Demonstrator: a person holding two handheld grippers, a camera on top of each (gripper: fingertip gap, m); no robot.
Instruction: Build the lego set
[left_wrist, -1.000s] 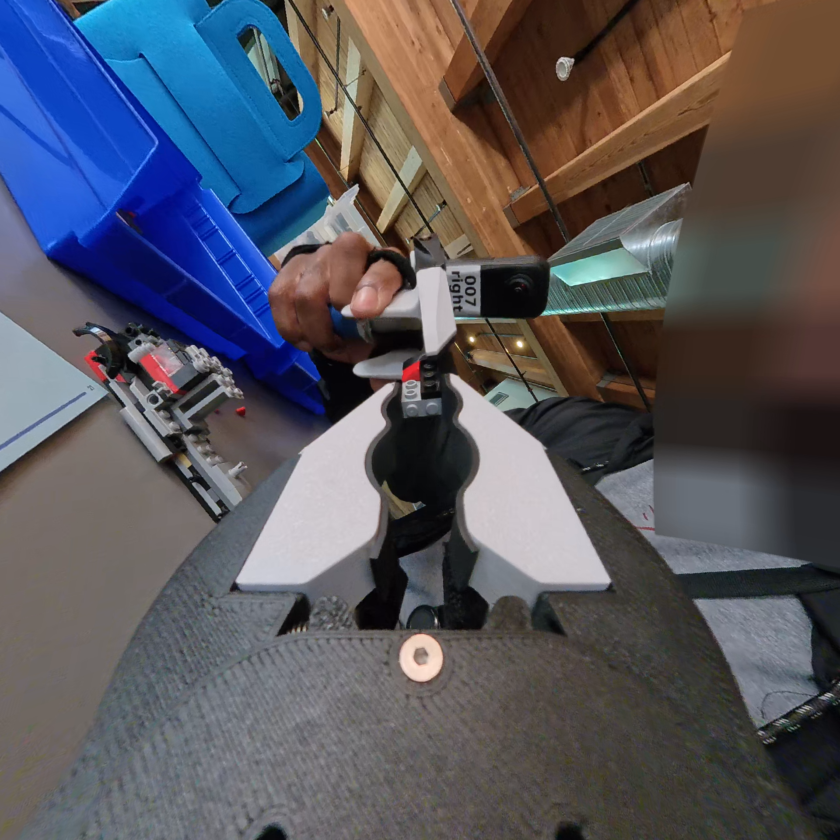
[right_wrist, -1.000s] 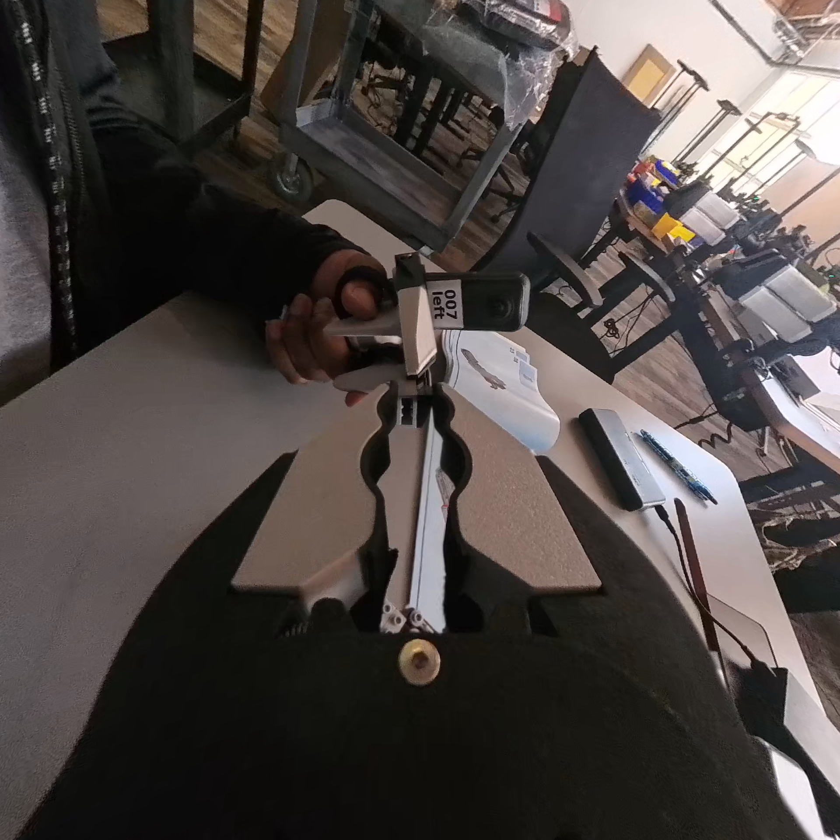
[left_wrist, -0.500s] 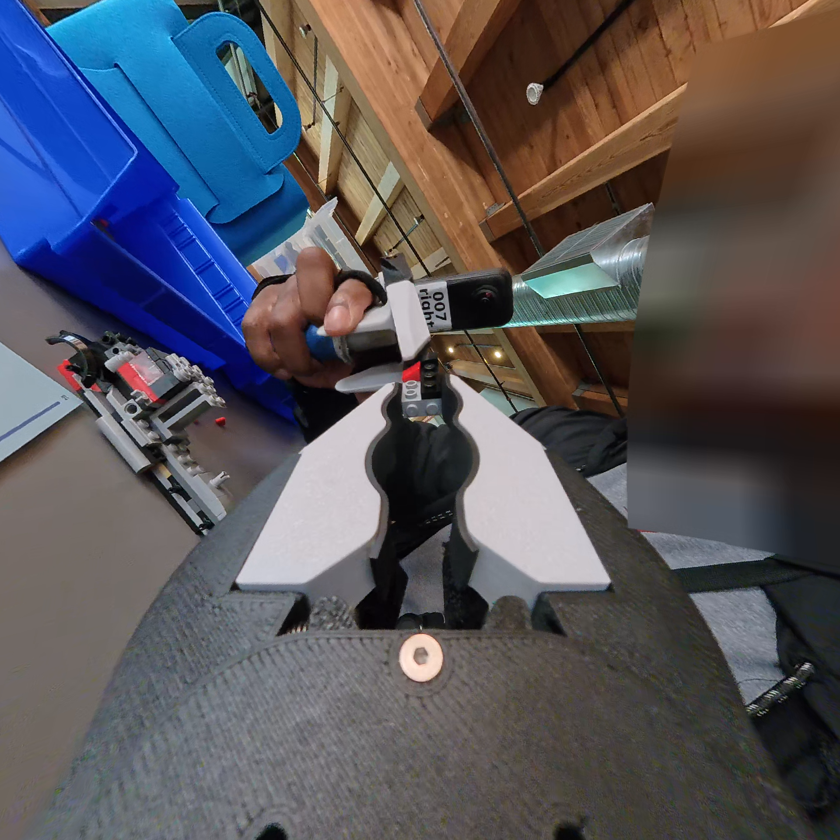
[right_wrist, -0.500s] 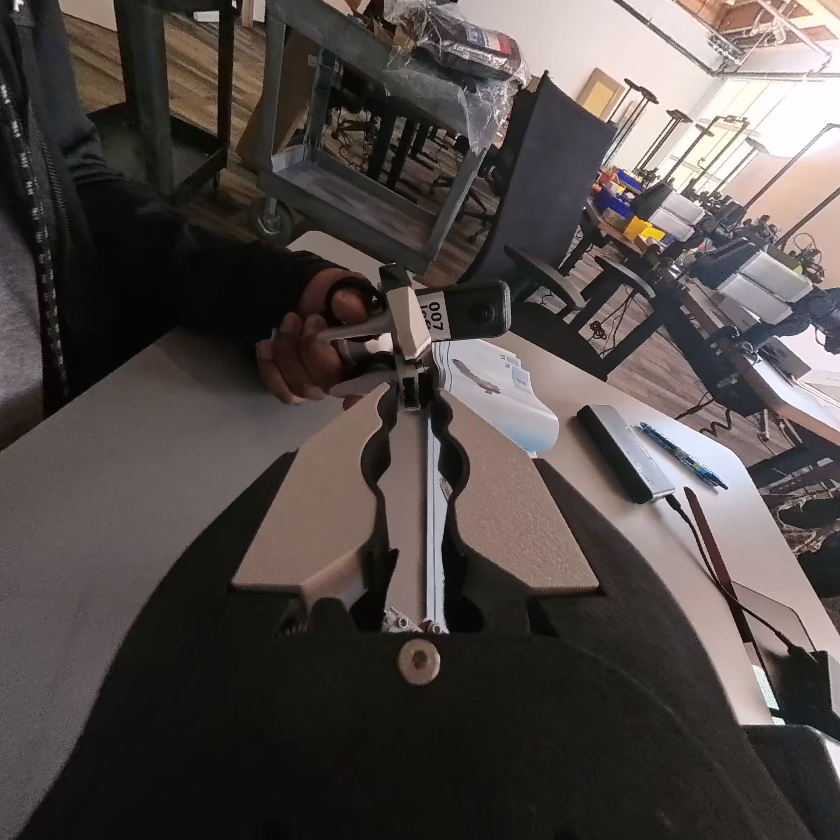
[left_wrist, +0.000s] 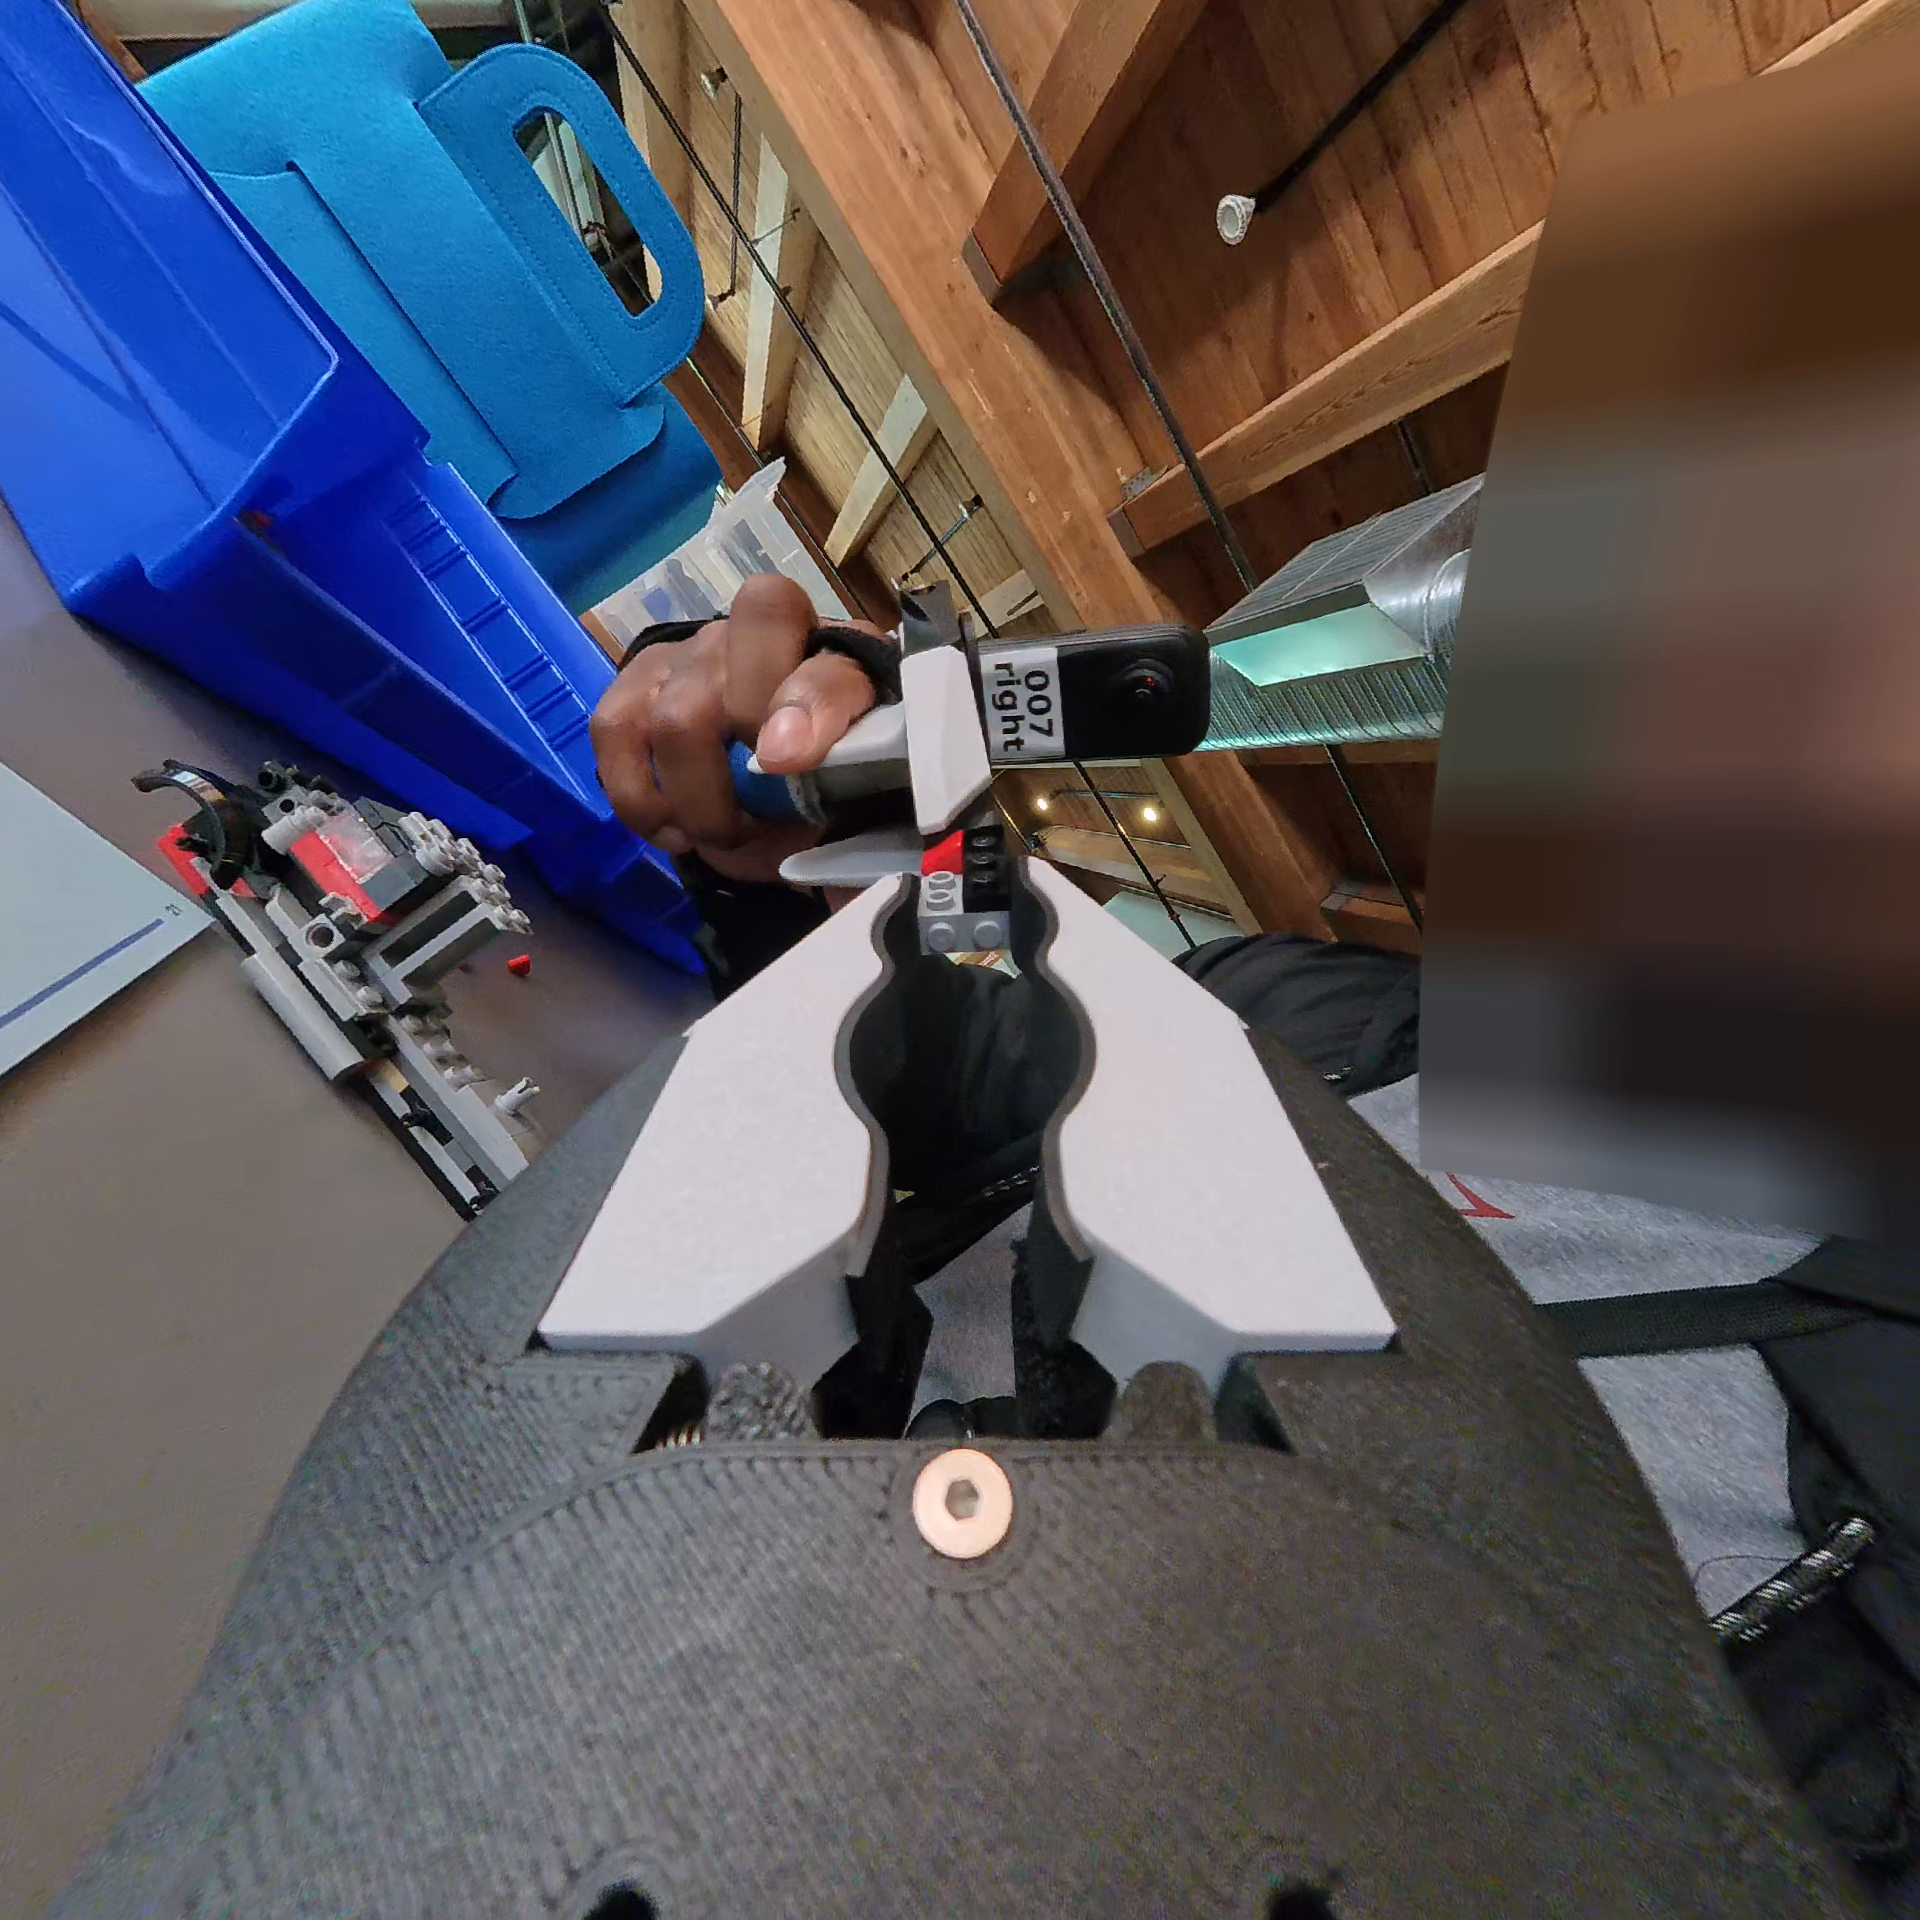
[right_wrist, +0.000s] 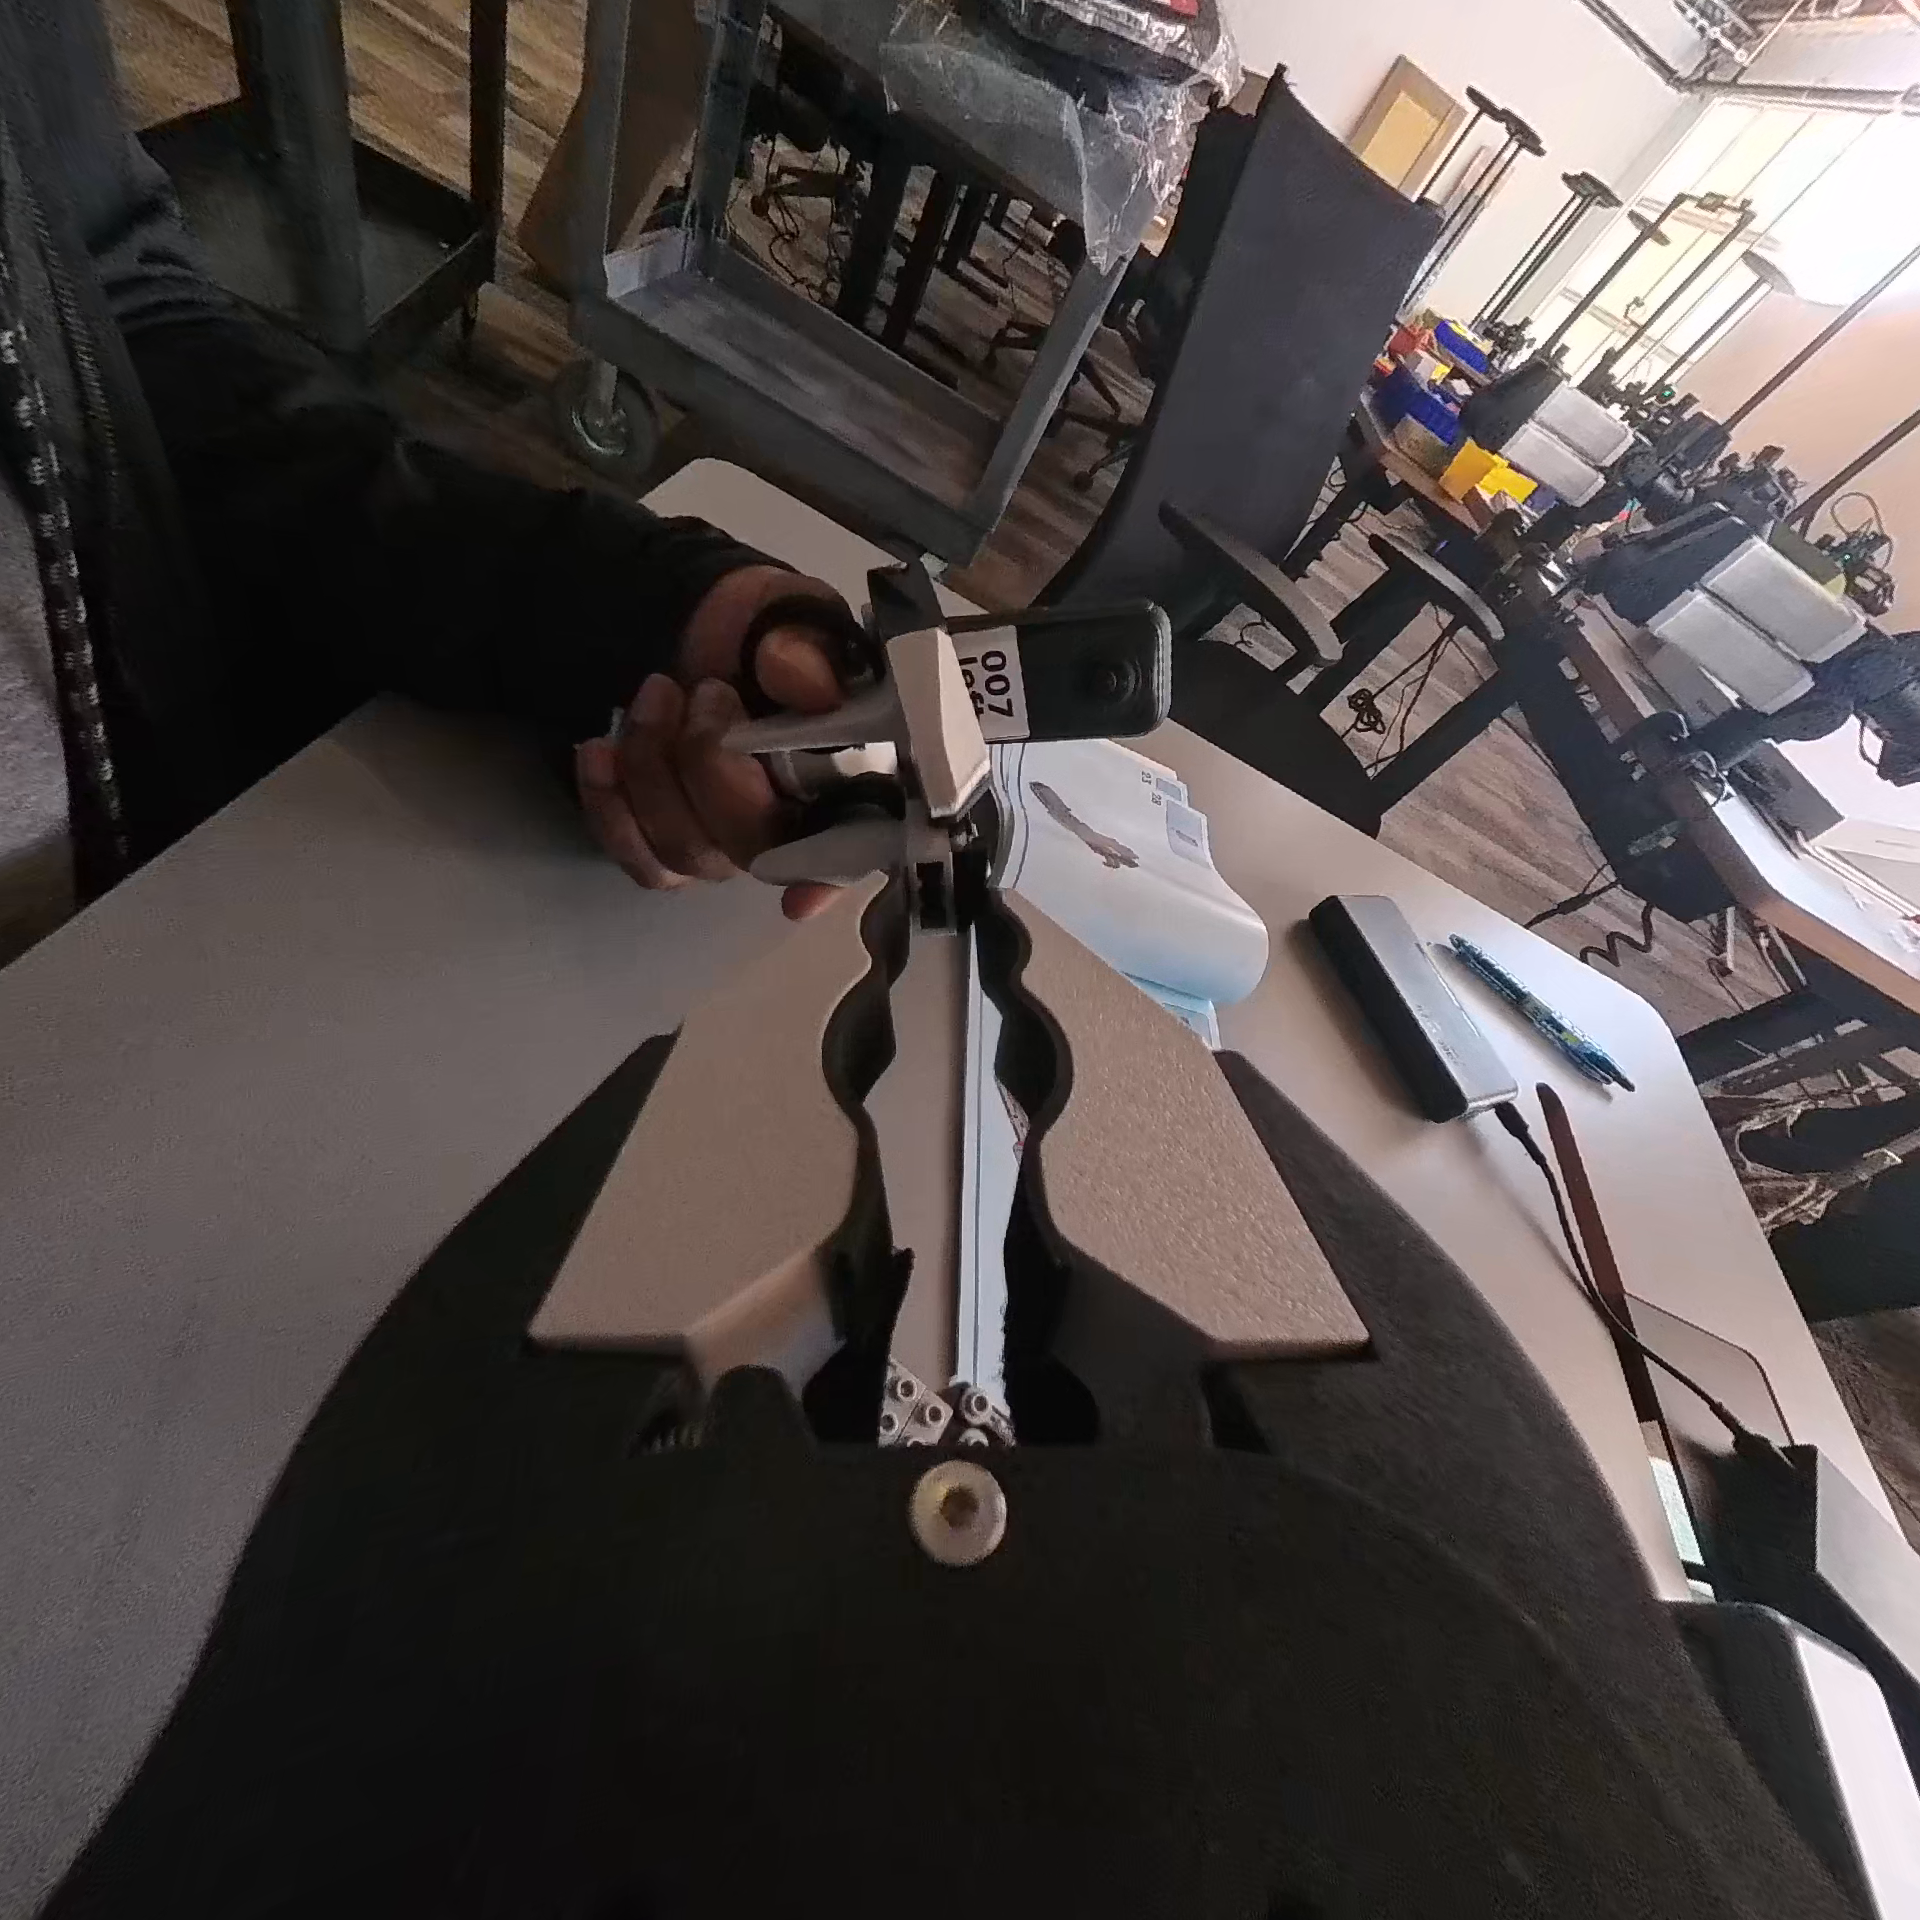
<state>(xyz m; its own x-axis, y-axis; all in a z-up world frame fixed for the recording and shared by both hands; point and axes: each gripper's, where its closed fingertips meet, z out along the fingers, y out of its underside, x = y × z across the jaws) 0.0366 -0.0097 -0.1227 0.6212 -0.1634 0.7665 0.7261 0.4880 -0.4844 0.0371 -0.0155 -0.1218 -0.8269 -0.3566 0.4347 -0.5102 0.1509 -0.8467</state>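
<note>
Both grippers, left (left_wrist: 964, 914) and right (right_wrist: 948, 899), pinch one brick stack (left_wrist: 966, 904) tip-to-tip; misaligned squeeze could pop it loose.

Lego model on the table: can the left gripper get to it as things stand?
Probably not right away. The left gripper is shut on a small grey, black and red brick piece, raised off the table and meeting the right gripper. The lego model lies open off to the side, with nothing over it.
</note>
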